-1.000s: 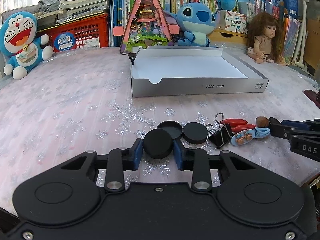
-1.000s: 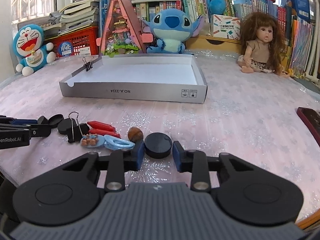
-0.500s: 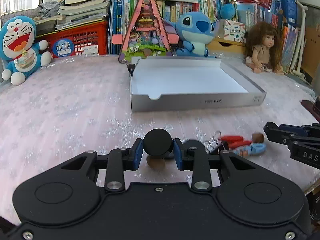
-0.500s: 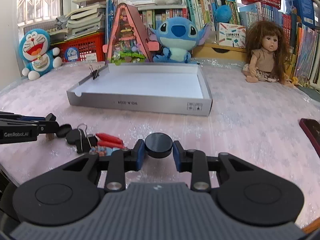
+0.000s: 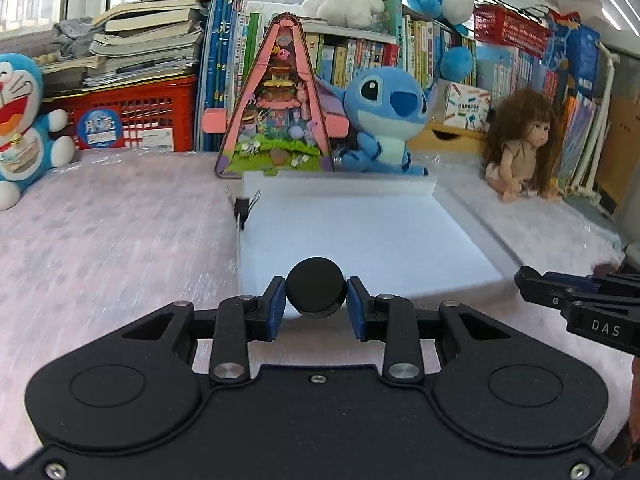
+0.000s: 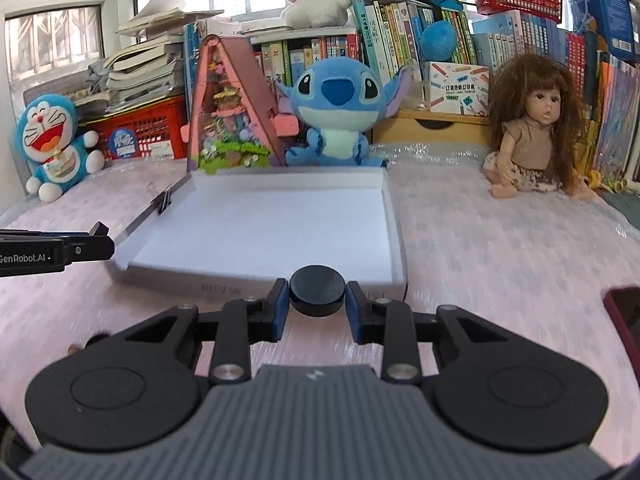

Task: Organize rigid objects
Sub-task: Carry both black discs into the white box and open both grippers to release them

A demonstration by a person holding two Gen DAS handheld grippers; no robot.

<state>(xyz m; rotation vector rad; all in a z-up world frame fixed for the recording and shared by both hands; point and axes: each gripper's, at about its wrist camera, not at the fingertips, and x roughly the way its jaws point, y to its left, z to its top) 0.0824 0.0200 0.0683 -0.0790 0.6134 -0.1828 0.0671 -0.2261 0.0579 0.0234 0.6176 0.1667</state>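
My left gripper [image 5: 316, 305] is shut on a black round disc [image 5: 315, 291], held tilted in the air just over the near edge of the shallow white box [image 5: 360, 232]. My right gripper [image 6: 316, 305] is shut on a second black disc [image 6: 317, 295], held level just before the box's near wall [image 6: 224, 286]. The right gripper's fingers [image 5: 560, 292] show at the right of the left wrist view; the left gripper's fingers [image 6: 76, 246] show at the left of the right wrist view. The other small items on the table are hidden behind the grippers.
A black binder clip [image 6: 165, 202] is clipped to the box's left wall. Behind the box stand a pink triangular toy house [image 5: 276, 108], a Stitch plush [image 6: 332, 116], a doll [image 6: 532, 140], a Doraemon plush [image 6: 52, 144]. A dark red object [image 6: 626, 320] lies at the right.
Both grippers have lifted their discs off the table and moved forward to the white box. The pile of small items has dropped out of sight below.
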